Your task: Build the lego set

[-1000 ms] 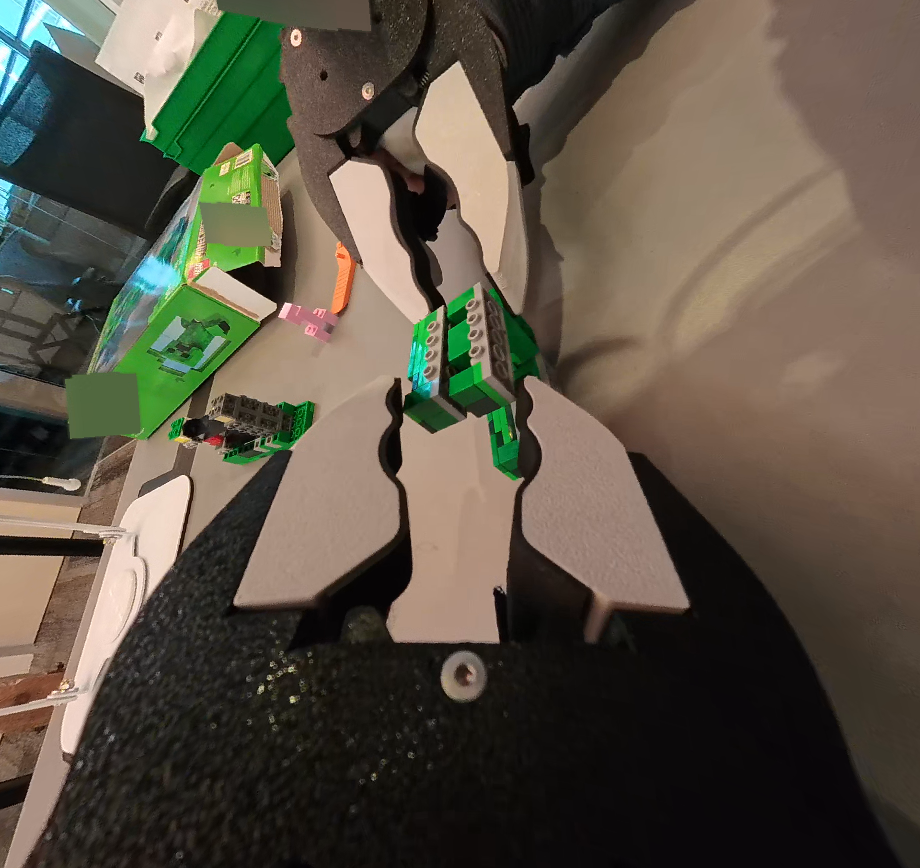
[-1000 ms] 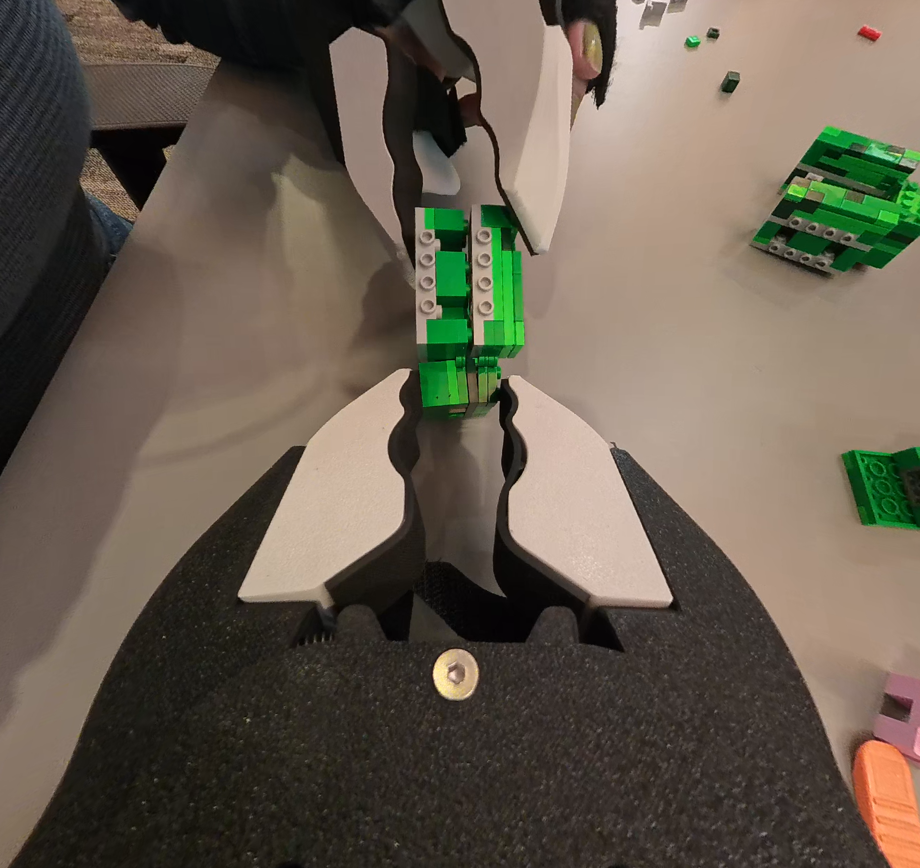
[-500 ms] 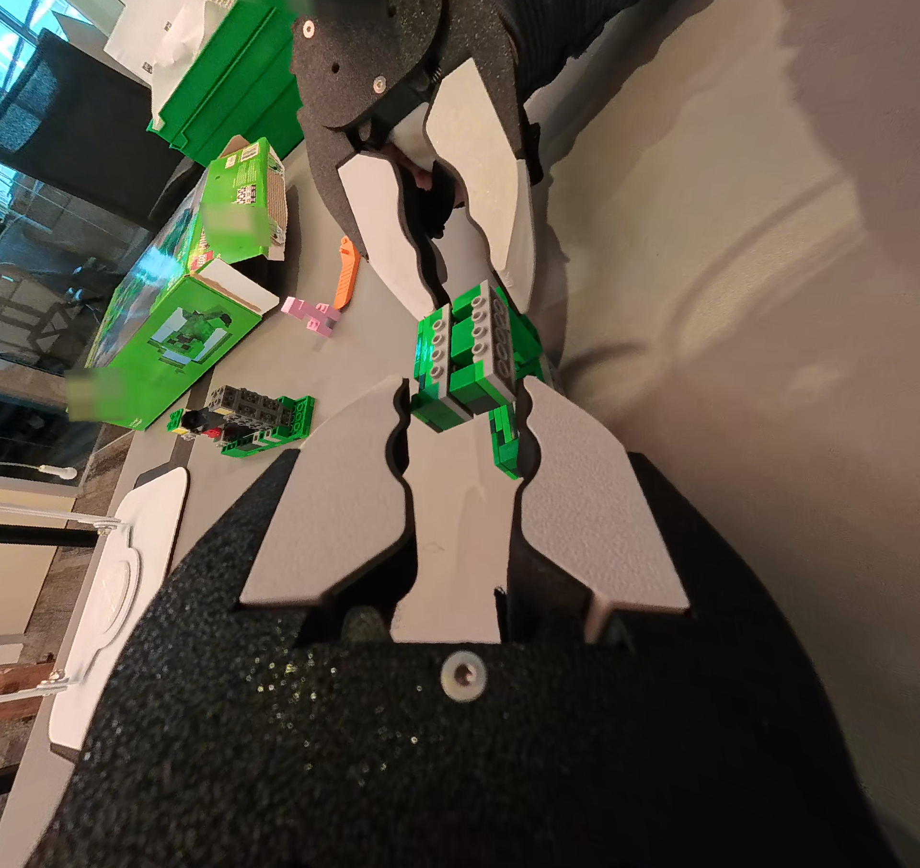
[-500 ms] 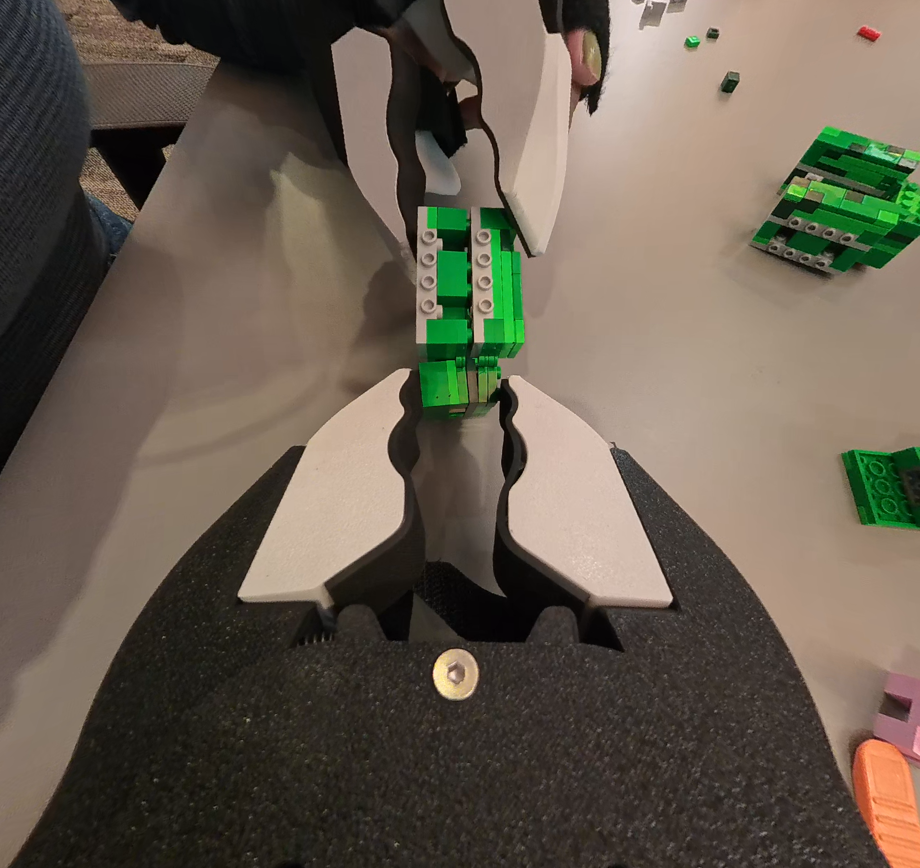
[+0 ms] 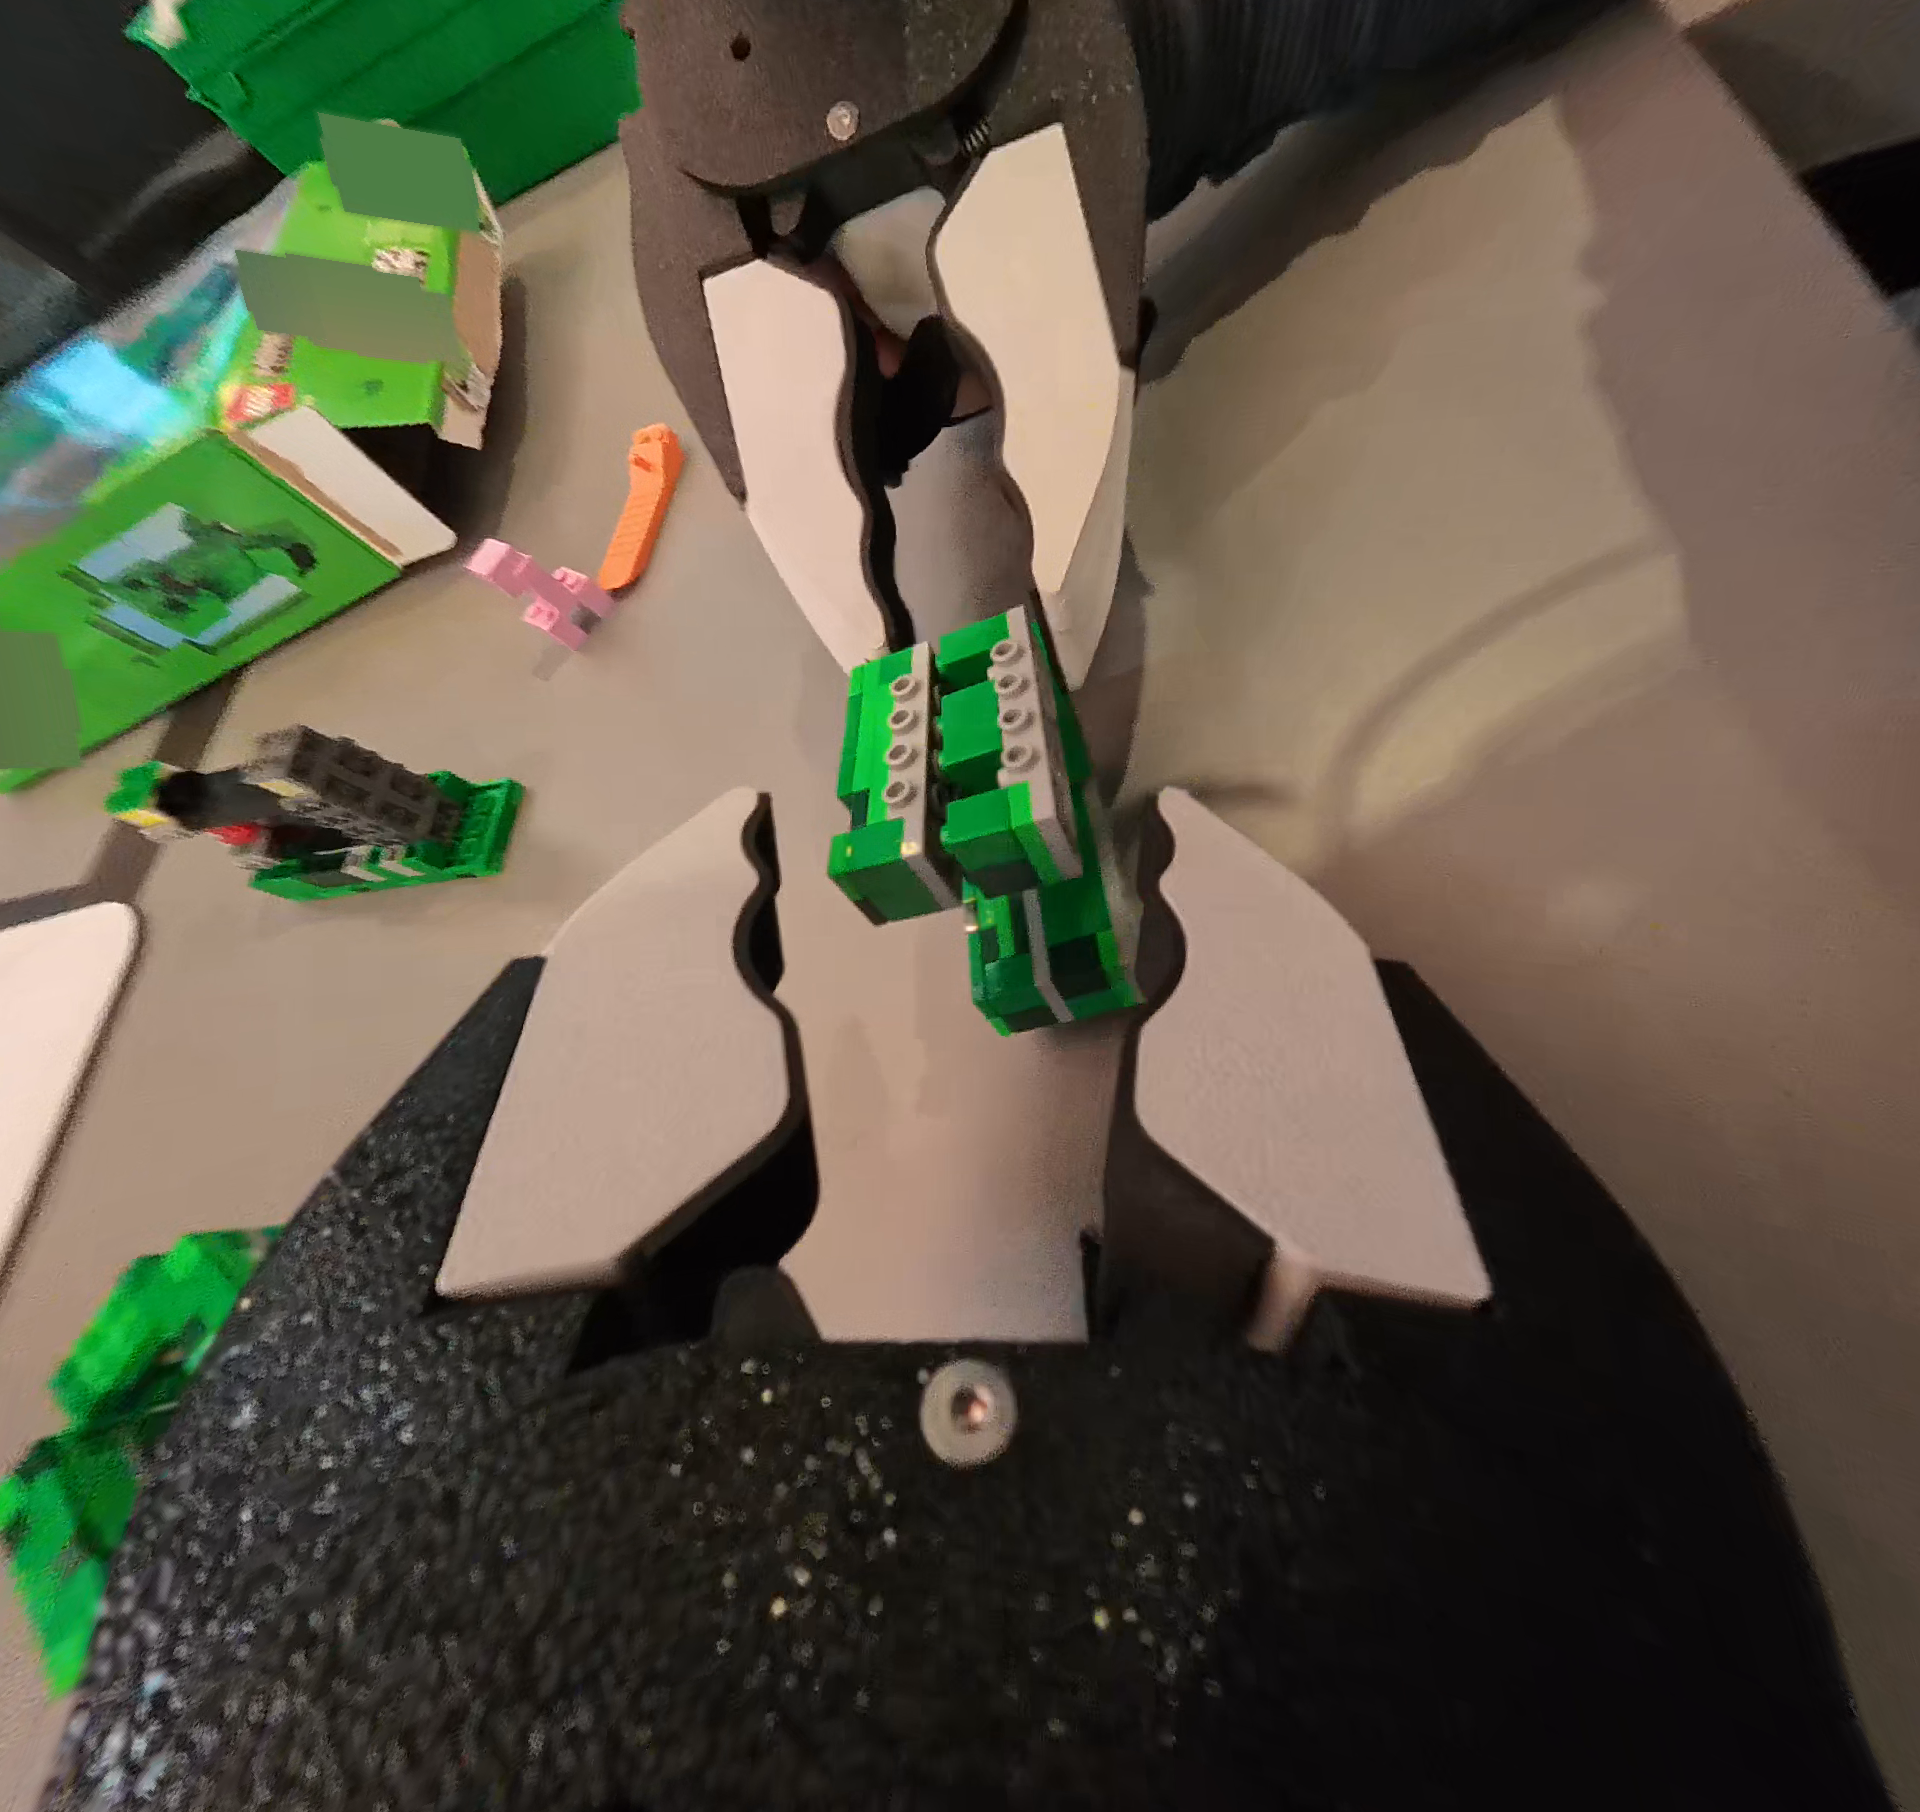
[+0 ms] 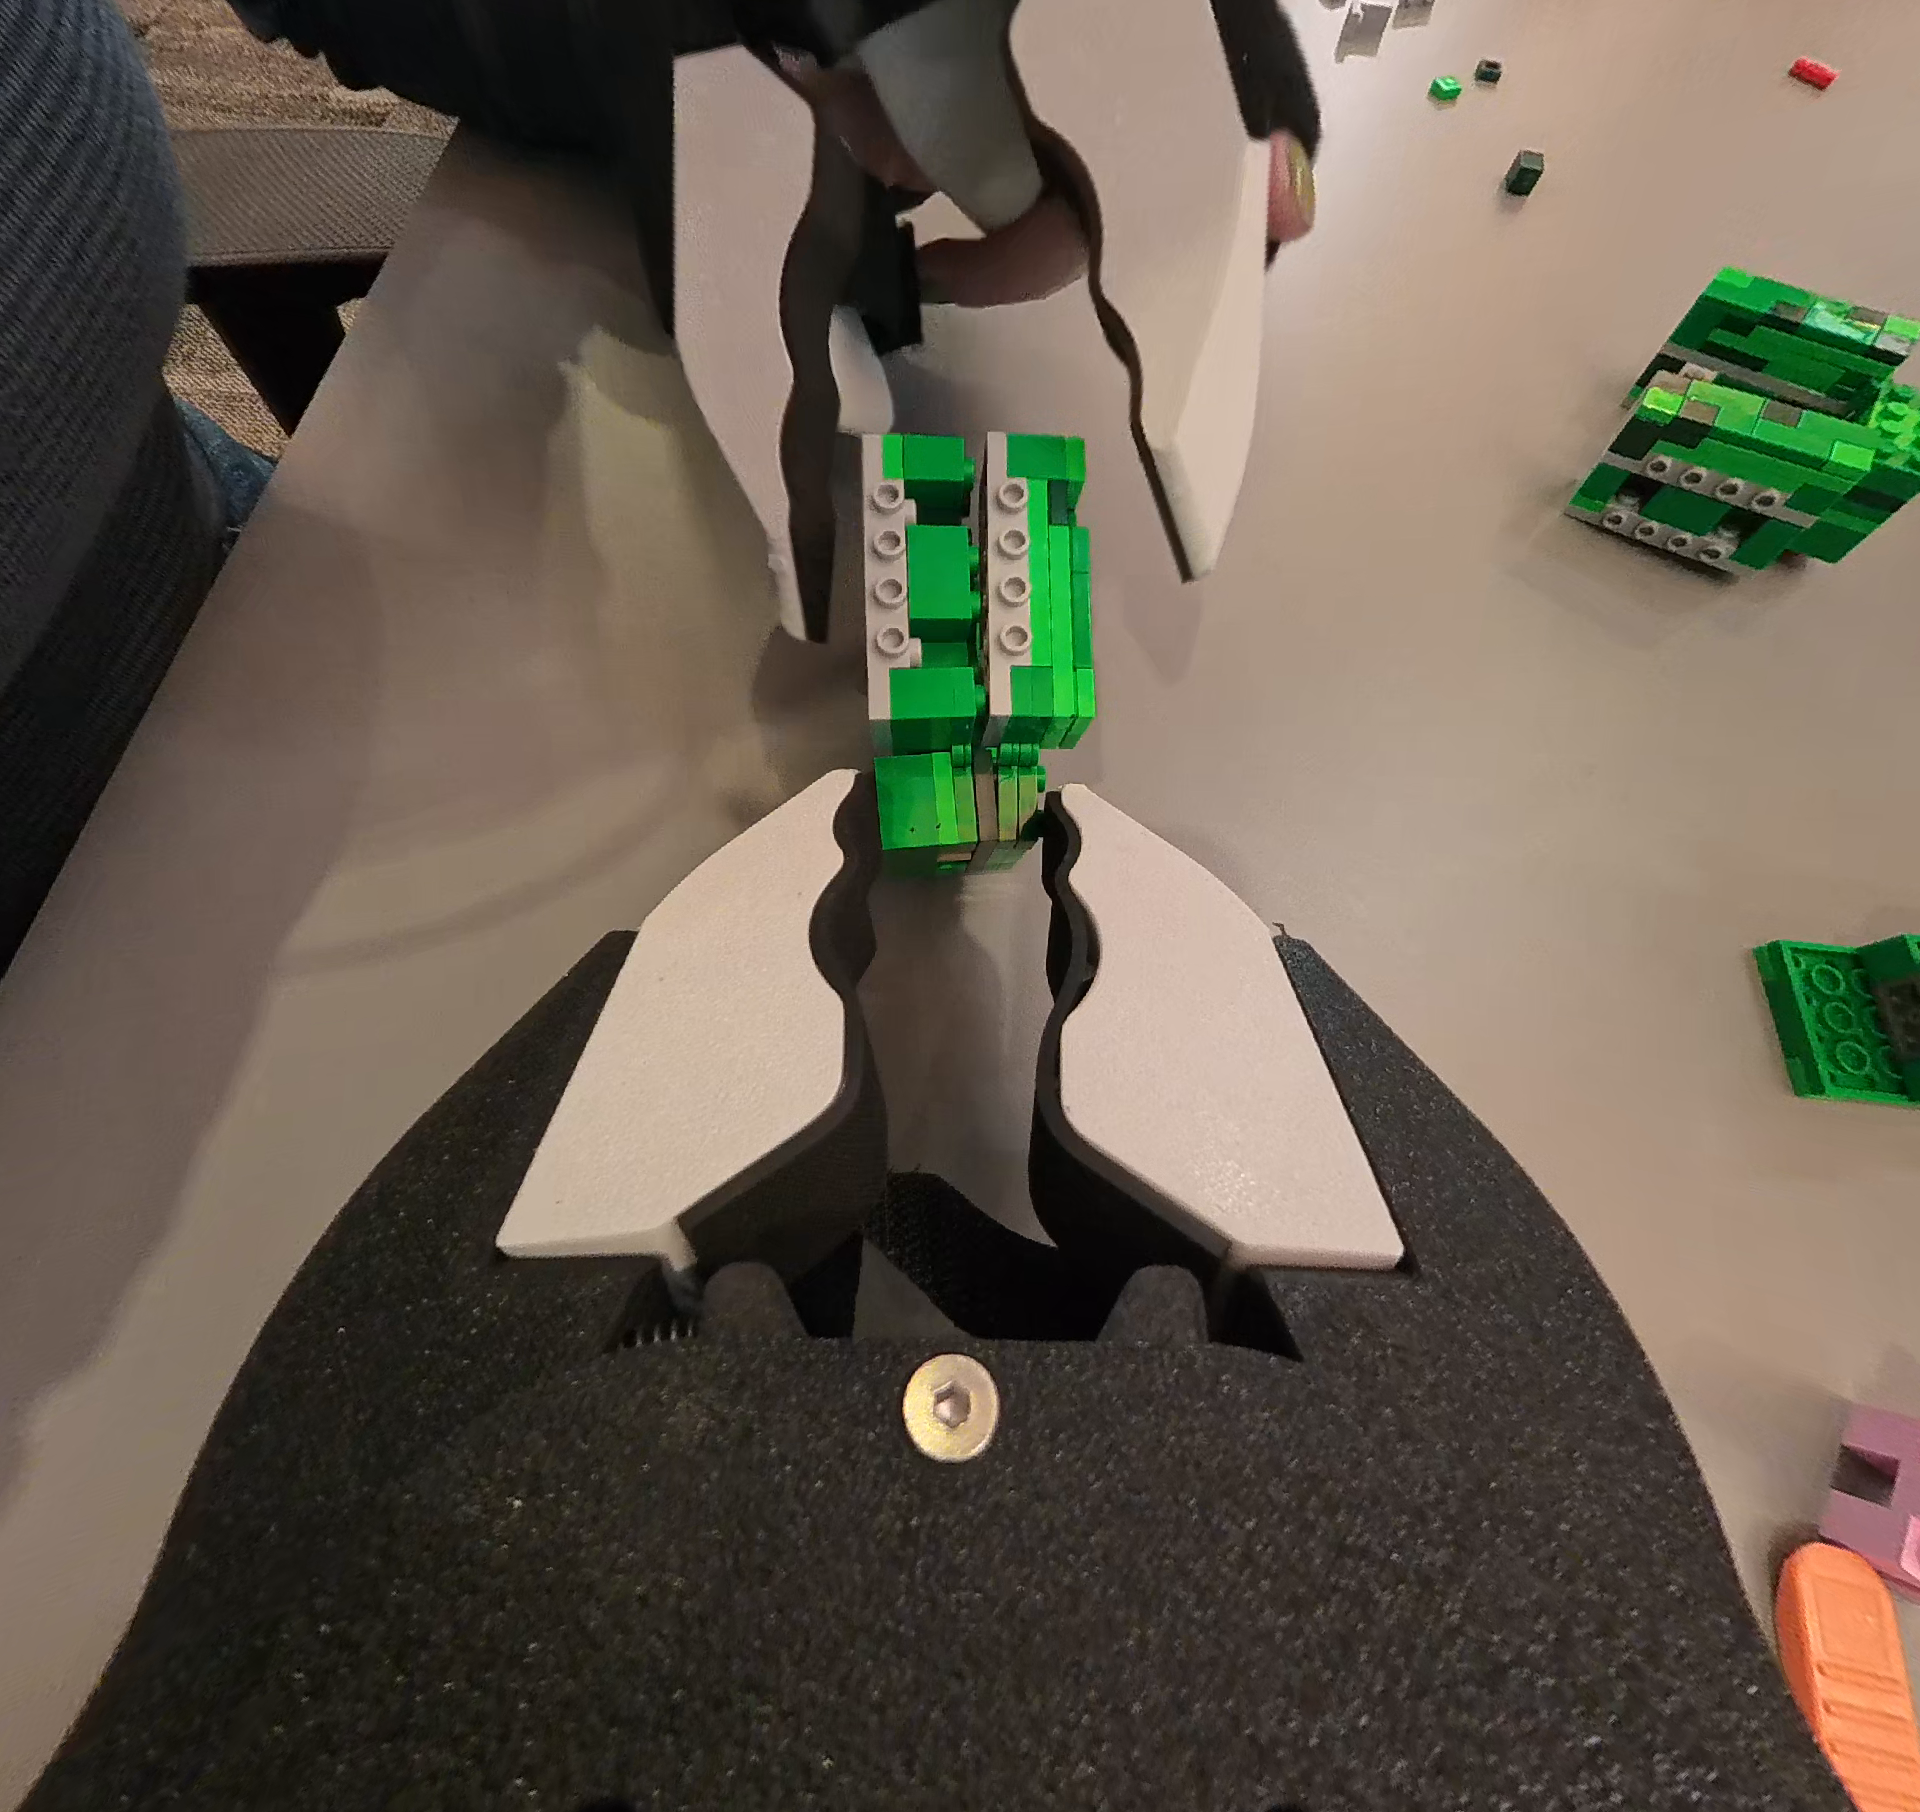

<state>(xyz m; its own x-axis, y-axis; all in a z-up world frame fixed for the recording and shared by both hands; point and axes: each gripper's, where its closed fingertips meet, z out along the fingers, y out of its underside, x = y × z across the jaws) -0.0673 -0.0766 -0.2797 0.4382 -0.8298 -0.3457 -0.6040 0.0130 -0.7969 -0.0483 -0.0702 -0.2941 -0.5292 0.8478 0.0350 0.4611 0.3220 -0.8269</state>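
Observation:
A green and grey lego assembly [image 6: 977, 609] is held upright above the grey table [image 6: 1403, 775]. My right gripper [image 6: 954, 791] is shut on its lower green end. It shows in the left wrist view [image 5: 977, 650] coming in from the top, tips on the assembly [image 5: 956, 775]. My left gripper [image 5: 964, 806] is open, its fingers standing on either side of the assembly with gaps. In the right wrist view the left gripper [image 6: 997, 599] straddles the upper part, jaws spread.
A larger green build [image 6: 1766, 432], a green plate [image 6: 1839, 1024] and small loose pieces [image 6: 1522, 173] lie to the right. A green box [image 5: 208, 578], orange separator [image 5: 644, 505], pink piece [image 5: 540, 599] and small grey-black build [image 5: 343, 817] lie left. The table edge [image 6: 343, 391] runs close.
My left gripper has opened wider and let go of the assembly, and its view has swung. My right gripper still holds the assembly in the same place.

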